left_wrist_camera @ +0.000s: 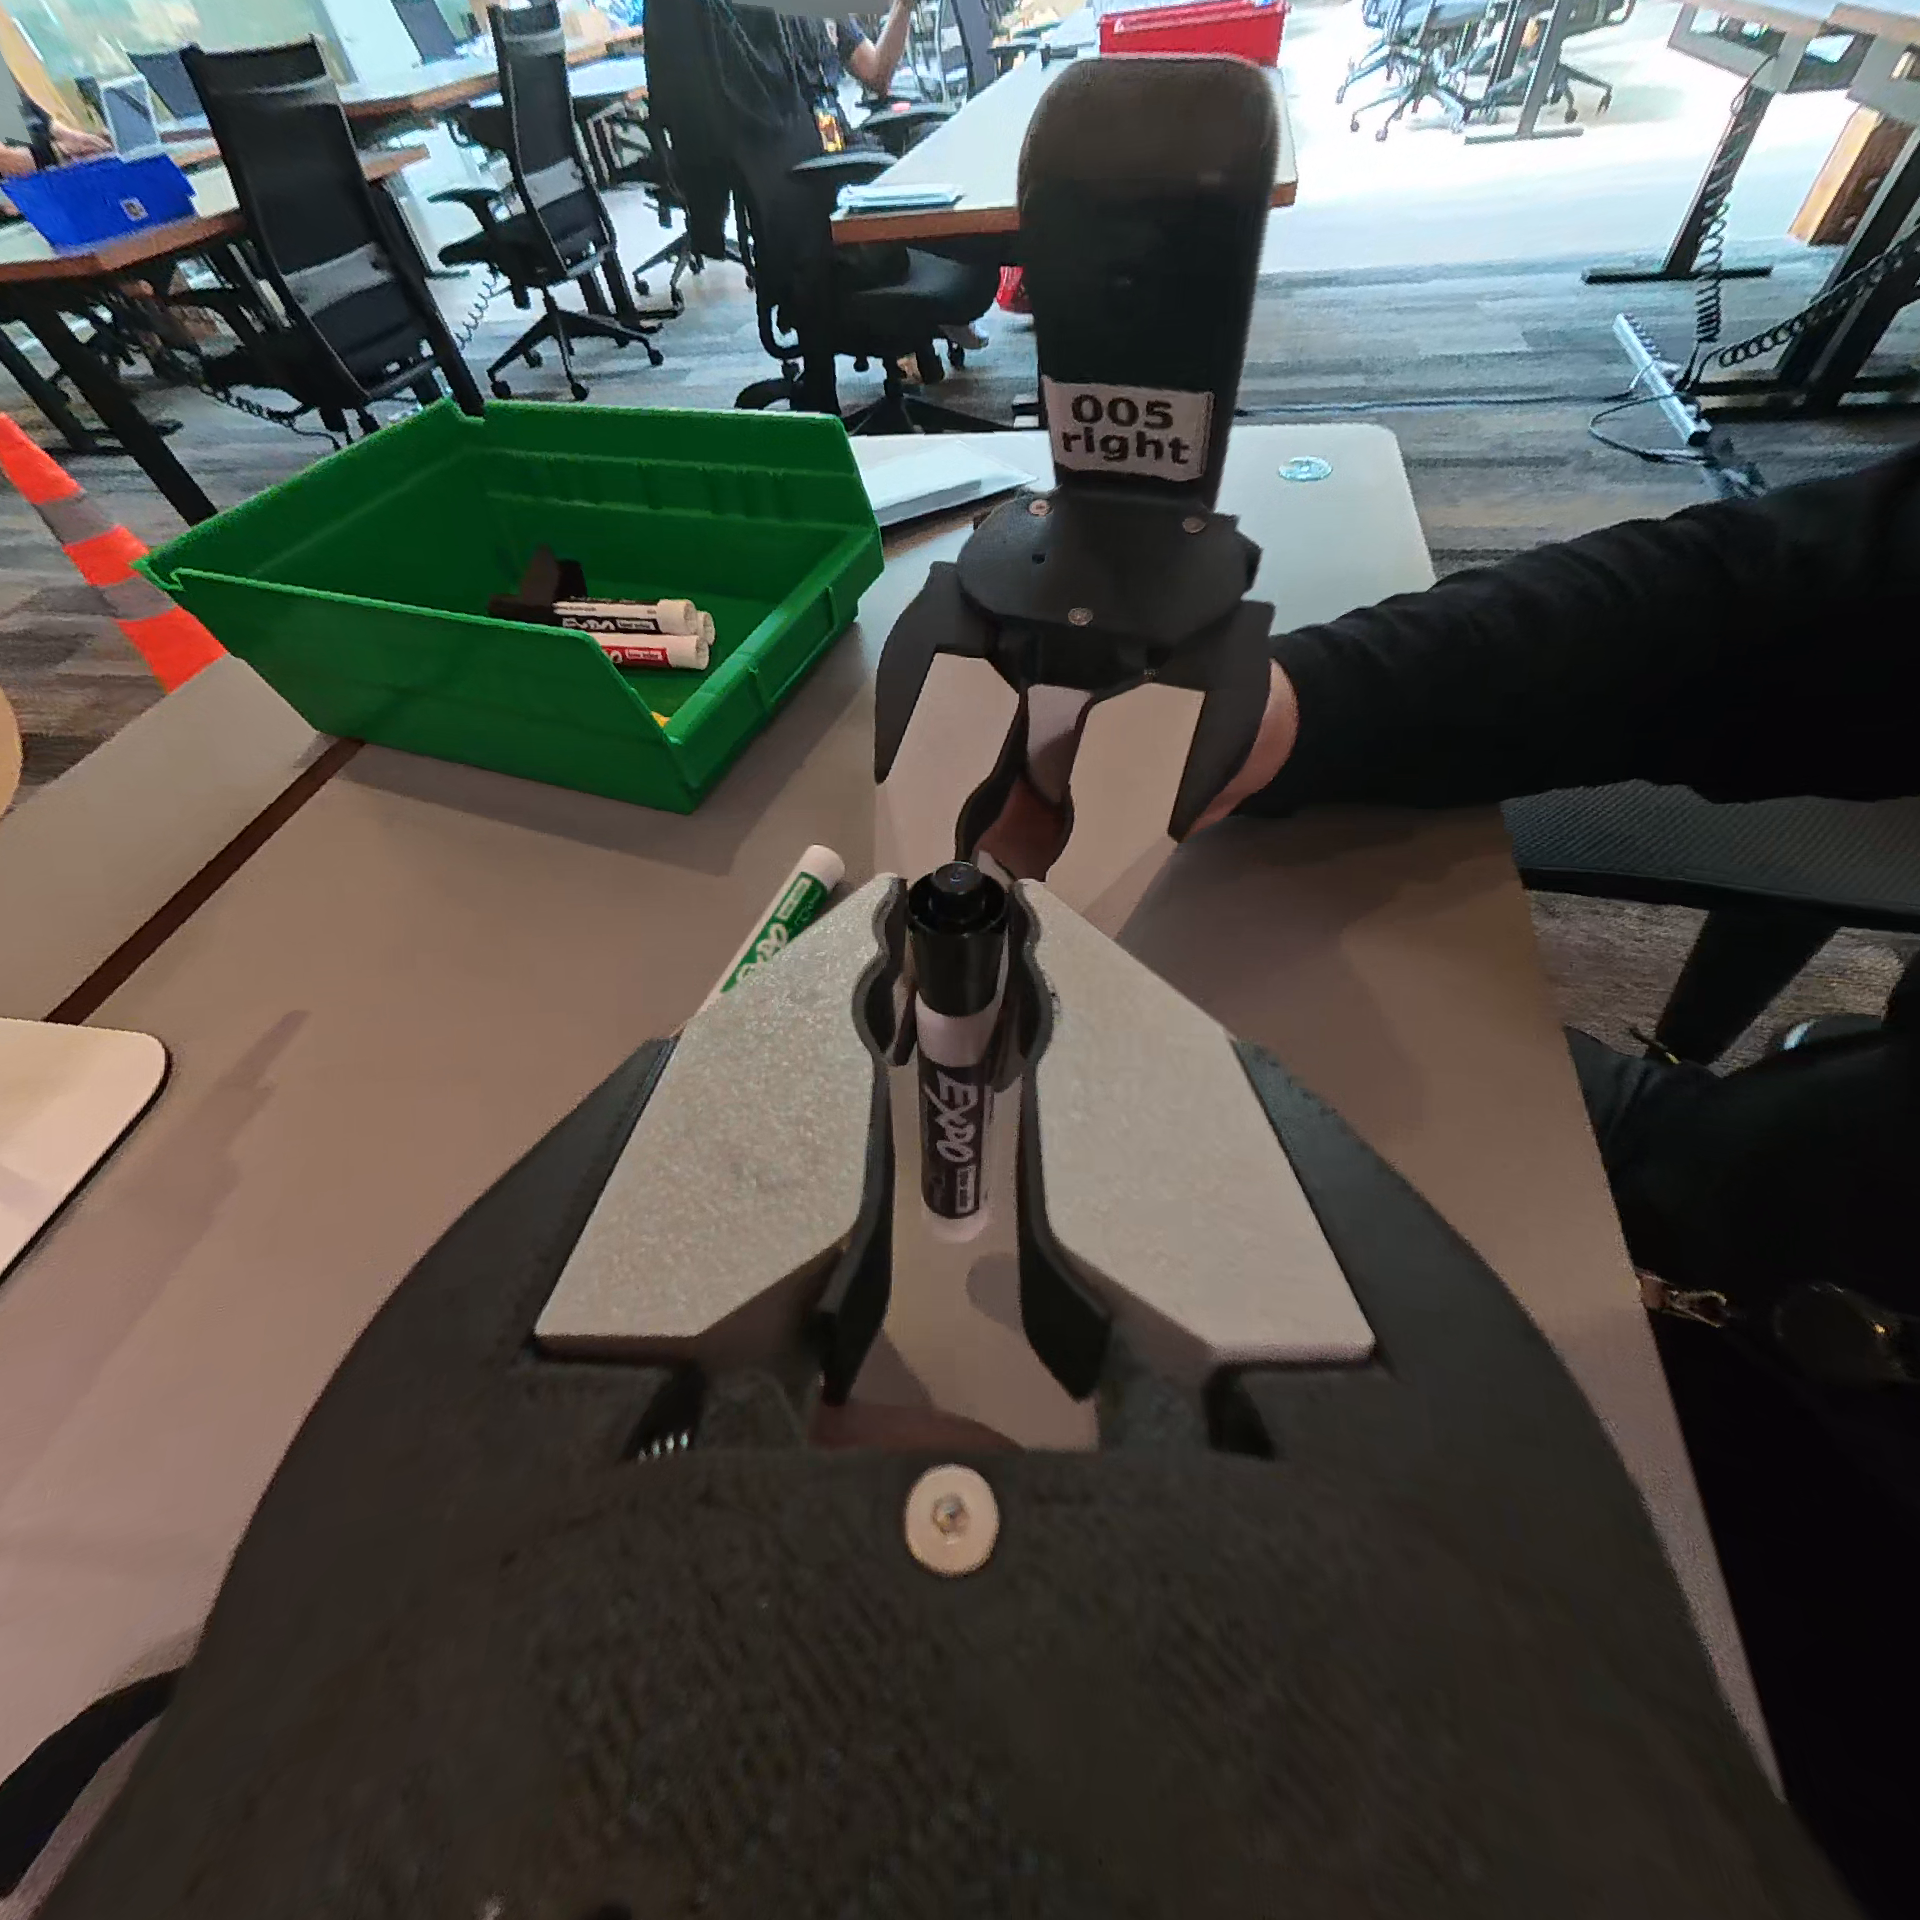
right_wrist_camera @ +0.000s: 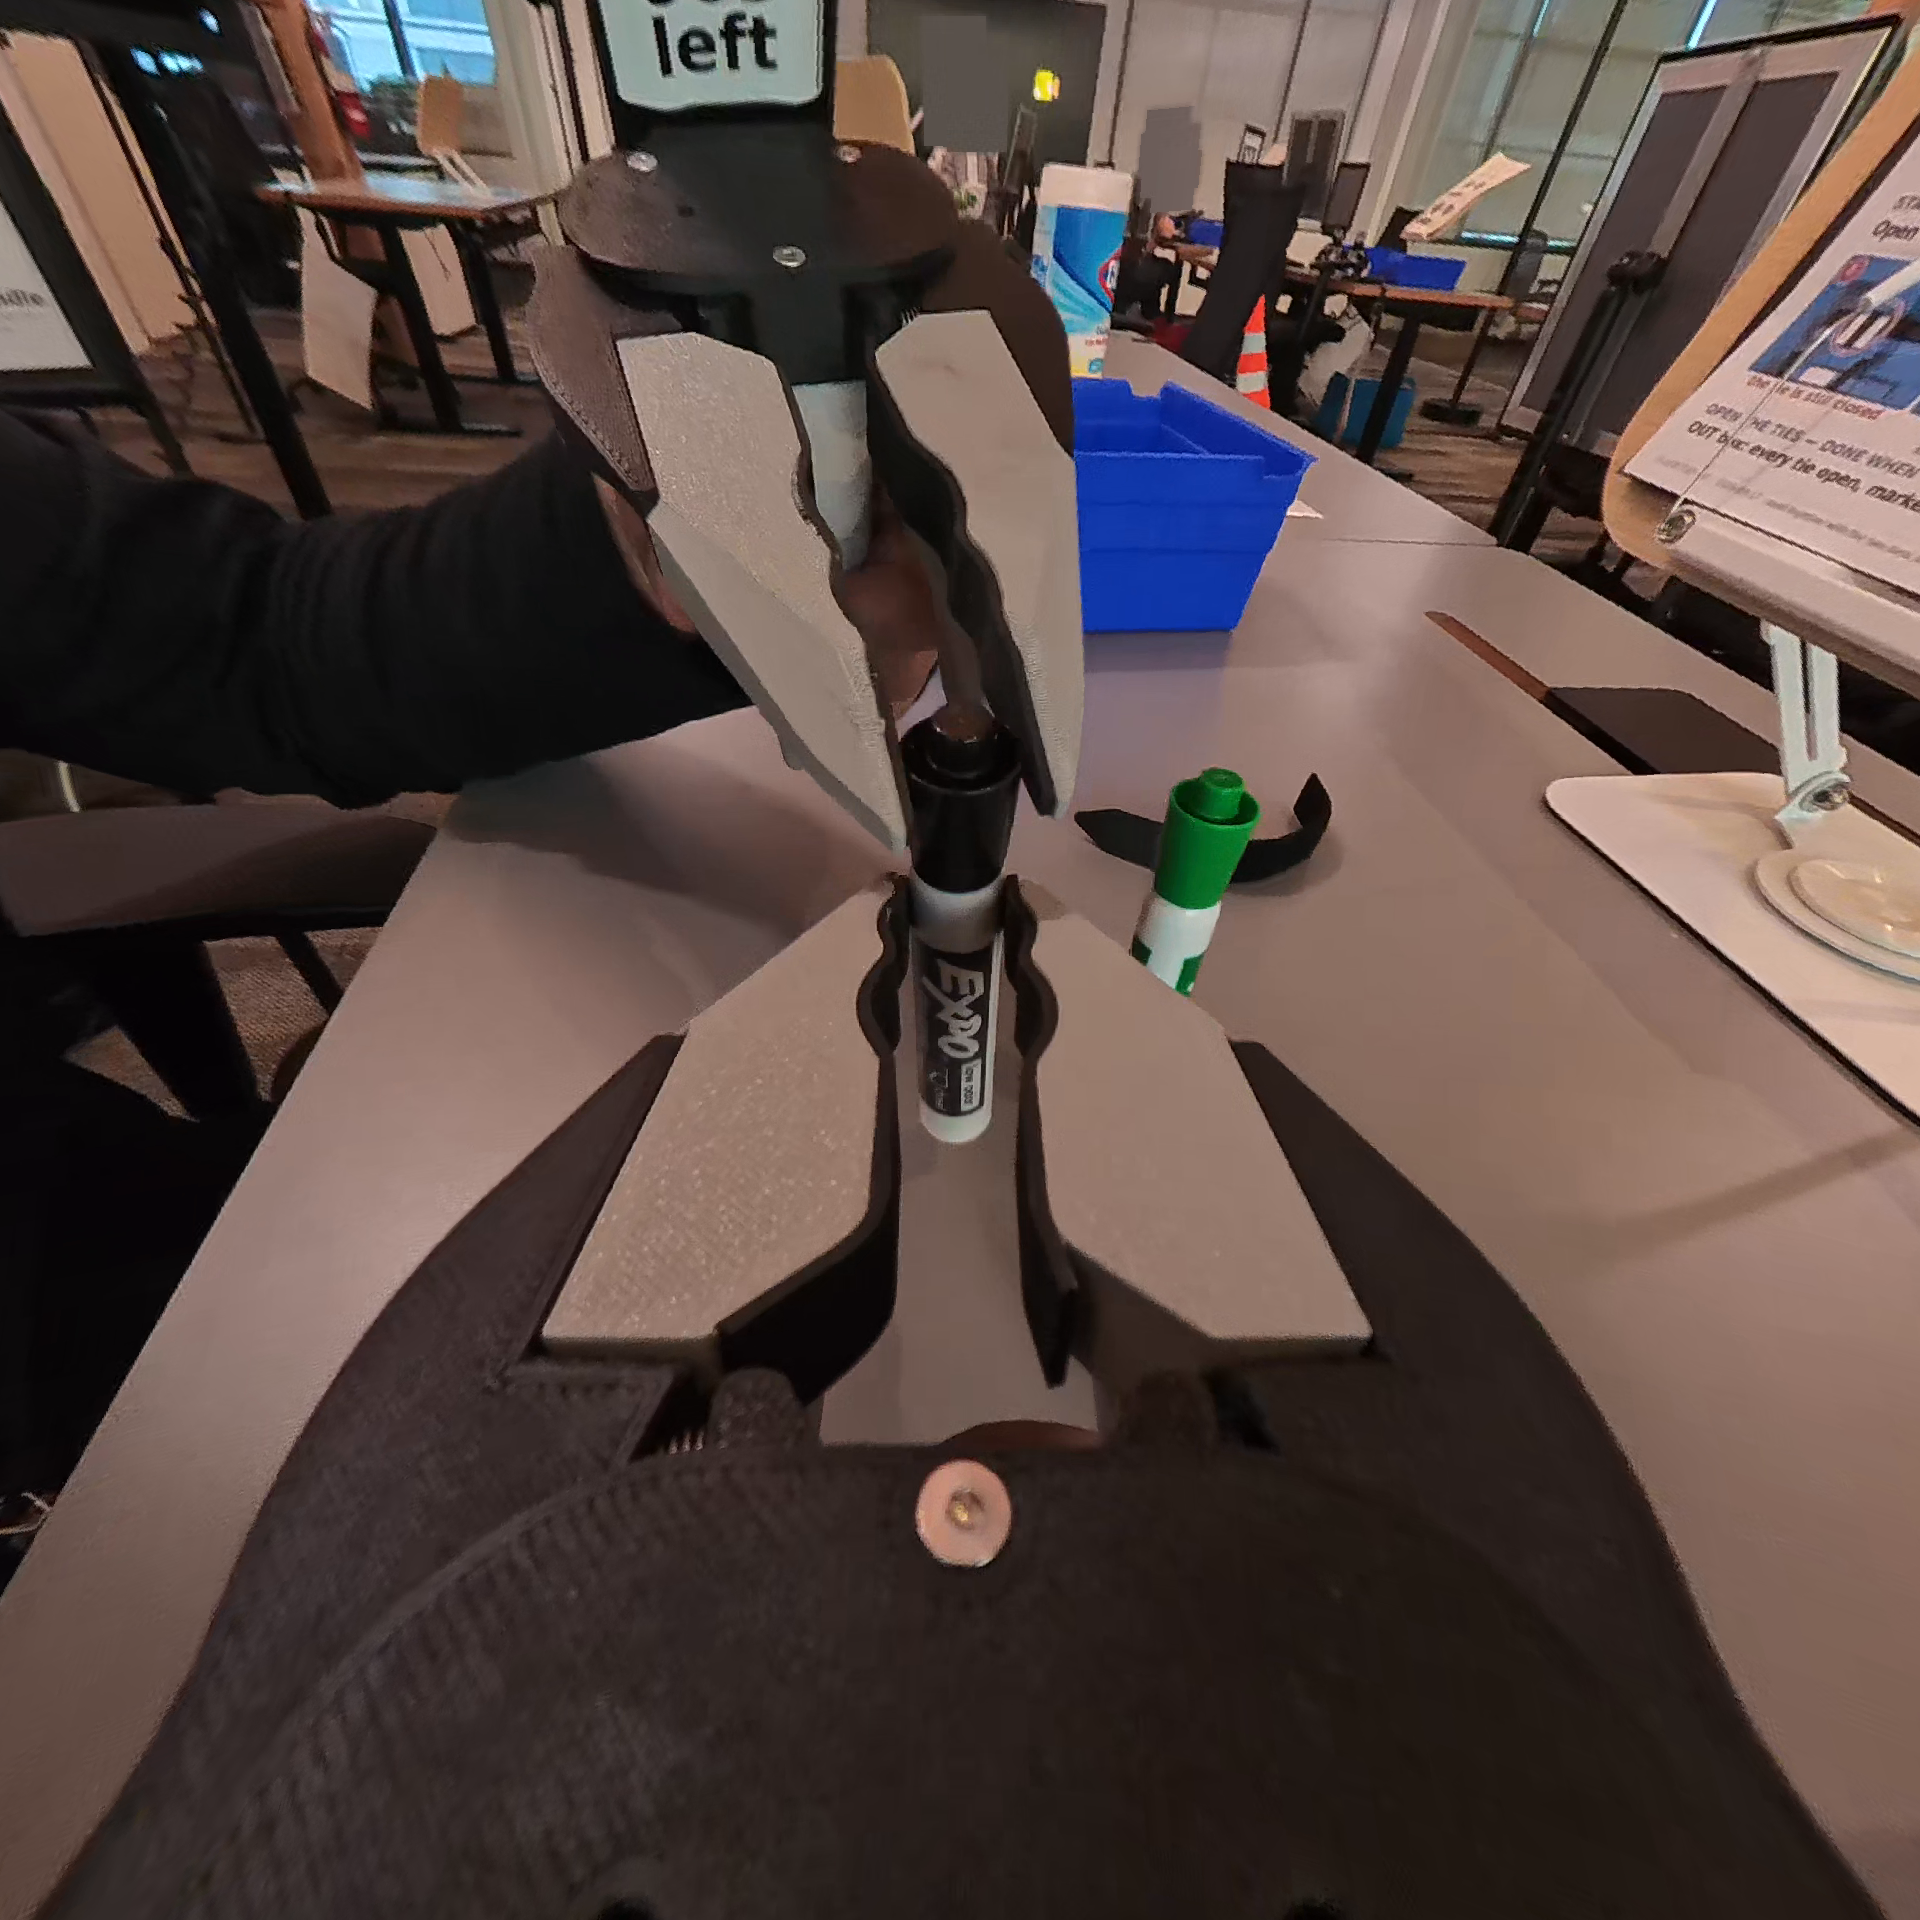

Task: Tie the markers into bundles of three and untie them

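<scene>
The right tool (right_wrist_camera: 958,914) pinches a black marker (right_wrist_camera: 954,997) around its white body, with both fingertips pressed on its sides, so the marker cannot slip or roll. The left tool (left_wrist_camera: 956,935) comes at the same marker from the other way and has its fingers squeezed in around the black cap end. In the right wrist view the left tool's fingertips (right_wrist_camera: 883,800) sit right beside the cap, one on each side, and look to be touching it. Two tools on one marker probably means the marker is being passed from one to the other, or turned so that it lies the right way for a bundle. A green marker (right_wrist_camera: 1195,883) lies on the grey surface (right_wrist_camera: 1455,1039) just beside the tools, close enough to be picked up next. Behind it lies a black strap (right_wrist_camera: 1288,842), open and curled, likely the tie that goes round three markers. Farther off, on the left side, a green bin (left_wrist_camera: 436,644) holds a few more markers (left_wrist_camera: 644,634) with what looks like a black tie, so it seems to be a place for bundles. A blue bin (right_wrist_camera: 1174,520) stands at the far end of the surface. A stand with a printed sheet (right_wrist_camera: 1787,416) is at the edge, where the person can look at it.
</scene>
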A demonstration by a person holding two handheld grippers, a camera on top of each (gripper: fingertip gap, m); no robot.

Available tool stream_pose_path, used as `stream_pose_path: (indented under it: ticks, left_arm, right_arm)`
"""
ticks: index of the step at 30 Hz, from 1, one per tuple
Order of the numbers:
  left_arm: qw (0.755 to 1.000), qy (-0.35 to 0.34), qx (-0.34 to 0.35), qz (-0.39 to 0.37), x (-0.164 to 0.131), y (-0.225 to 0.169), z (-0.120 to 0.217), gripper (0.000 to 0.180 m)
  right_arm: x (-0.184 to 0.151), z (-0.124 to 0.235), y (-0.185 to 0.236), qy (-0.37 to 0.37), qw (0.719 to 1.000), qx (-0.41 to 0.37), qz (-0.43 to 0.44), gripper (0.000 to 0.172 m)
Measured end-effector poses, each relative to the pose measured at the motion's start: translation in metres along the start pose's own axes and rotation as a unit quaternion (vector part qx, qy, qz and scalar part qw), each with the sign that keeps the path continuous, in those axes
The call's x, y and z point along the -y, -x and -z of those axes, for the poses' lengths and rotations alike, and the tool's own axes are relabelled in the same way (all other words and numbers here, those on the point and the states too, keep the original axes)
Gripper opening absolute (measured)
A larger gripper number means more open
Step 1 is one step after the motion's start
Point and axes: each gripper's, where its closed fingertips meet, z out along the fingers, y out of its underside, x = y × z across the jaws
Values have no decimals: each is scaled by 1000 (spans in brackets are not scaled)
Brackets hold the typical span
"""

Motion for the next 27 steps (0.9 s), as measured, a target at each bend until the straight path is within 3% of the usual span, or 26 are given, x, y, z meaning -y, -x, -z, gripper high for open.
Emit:
stream_pose_path:
  ticks: [5,14,27]
  left_arm:
    - [999,28,10,-13,-11,4,1,17]
    - [1000,1,12,19,-11,22,24,16]
    - [1000,18,15,12,-31,26,16,16]
  right_arm:
    - [-12,-3,-4,29,1000,-8,0,14]
    - [-13,5,-13,19,1000,-17,-2,13]
    - [-17,8,-15,28,999,-22,1,11]
